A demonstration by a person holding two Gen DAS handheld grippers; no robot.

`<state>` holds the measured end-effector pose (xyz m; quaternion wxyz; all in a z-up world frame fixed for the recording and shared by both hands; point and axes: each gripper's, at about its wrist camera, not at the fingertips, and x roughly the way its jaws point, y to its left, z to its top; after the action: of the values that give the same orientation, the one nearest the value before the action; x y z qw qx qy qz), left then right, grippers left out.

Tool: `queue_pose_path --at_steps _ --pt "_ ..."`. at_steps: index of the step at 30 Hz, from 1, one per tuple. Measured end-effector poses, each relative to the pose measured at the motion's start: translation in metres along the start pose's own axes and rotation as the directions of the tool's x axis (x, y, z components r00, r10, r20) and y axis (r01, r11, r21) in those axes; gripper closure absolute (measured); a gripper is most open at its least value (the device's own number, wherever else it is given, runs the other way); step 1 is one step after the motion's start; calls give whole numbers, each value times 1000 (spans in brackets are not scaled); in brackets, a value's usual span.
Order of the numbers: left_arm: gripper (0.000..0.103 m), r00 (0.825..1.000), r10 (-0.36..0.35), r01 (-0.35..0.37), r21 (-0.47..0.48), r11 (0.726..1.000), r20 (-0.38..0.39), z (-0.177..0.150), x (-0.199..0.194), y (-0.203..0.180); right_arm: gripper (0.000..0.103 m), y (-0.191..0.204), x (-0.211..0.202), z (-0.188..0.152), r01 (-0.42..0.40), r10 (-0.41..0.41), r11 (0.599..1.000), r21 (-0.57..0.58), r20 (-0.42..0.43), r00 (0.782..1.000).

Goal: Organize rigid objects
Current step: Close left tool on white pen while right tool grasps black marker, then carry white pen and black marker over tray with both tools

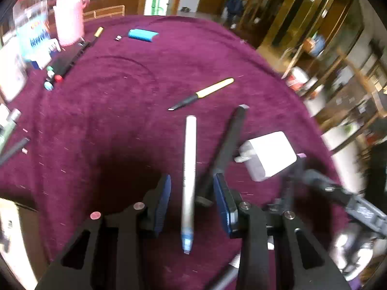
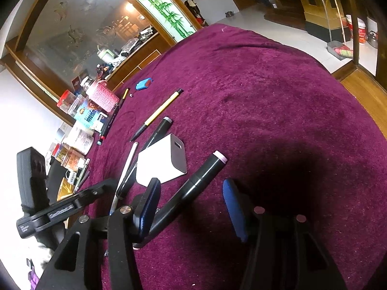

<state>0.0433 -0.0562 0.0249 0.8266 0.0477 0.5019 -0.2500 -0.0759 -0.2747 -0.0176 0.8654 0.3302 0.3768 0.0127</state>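
A deep magenta plush cloth (image 2: 278,91) covers the whole table and carries everything else. Along its far left edge stands a crowded row of jars, printed boxes and a pink knitted bottle sleeve (image 2: 104,95), with a long flat black case (image 1: 69,56) lying just in front of them.

Near the middle of the cloth sits a white square plug-in charger (image 2: 160,163), its metal prongs pointing toward the left gripper. A thick black marker with a pale pink end cap (image 2: 200,176) lies just right of the charger, its lower end hidden behind the right gripper's left finger. A second slim black marker (image 1: 231,140) runs alongside the charger's other side, ending beside the left gripper's right pad.

The left gripper (image 1: 192,199) hangs over a slim white pen with a blue tip (image 1: 189,176). The pen lies lengthwise in the gap, and both blue pads stand clear of it, so the jaws are parted and hold nothing.

The right gripper (image 2: 191,207) is also parted, wider, over bare cloth and its own dark shadow, with nothing between the pads.

Farther out lie a yellow-and-black pen (image 1: 202,94), well apart from the white pen, and a small blue rounded case (image 1: 142,34) near the far edge.
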Motion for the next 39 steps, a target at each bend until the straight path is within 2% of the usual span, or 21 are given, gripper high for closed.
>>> queue_pose_path --at_steps 2,3,4,6,10,13,15,17,20,25,28,33,39 --pt "68 997 78 -79 62 995 17 1 3 -8 44 1 0 0 2 -2 1000 -5 0 1000" --pt "68 990 142 -144 107 984 24 2 5 -14 44 1 0 0 2 -2 1000 -5 1 1000" --pt "68 984 176 -177 134 975 20 3 8 -16 44 1 0 0 1 -1 1000 -5 1 1000" --pt "70 987 163 -162 154 975 2 2 16 -17 44 1 0 0 0 0 1000 -4 1 1000" --pt "71 977 210 -211 176 962 25 7 26 -22 43 2 1 -1 4 -4 1000 -13 2 1000" --pt "72 956 282 -295 268 917 88 5 31 -43 42 4 1 -1 11 -11 1000 -22 4 1000" --pt "75 957 273 -288 264 920 93 7 32 -46 42 4 1 -1 11 -11 1000 -24 7 1000" --pt "96 975 218 -224 225 948 50 10 32 -41 41 5 1 -1 10 -10 1000 -23 7 1000" --pt "96 984 174 -179 164 970 41 9 25 -35 41 5 1 -1 14 -13 1000 -28 8 1000" --pt "96 991 87 -95 79 992 101 1 -19 -25 40 8 2 0 24 -24 999 -44 13 1000" --pt "96 987 26 -32 39 999 161 -7 -55 -16 39 8 3 2 22 -22 999 -45 6 1000" --pt "96 963 -51 46 22 999 264 -37 -119 -4 39 16 -9 6 4 -4 1000 -26 12 1000" --pt "96 944 -68 69 8 998 322 -77 -164 13 39 62 -1 26 82 -83 984 -159 -1 997"
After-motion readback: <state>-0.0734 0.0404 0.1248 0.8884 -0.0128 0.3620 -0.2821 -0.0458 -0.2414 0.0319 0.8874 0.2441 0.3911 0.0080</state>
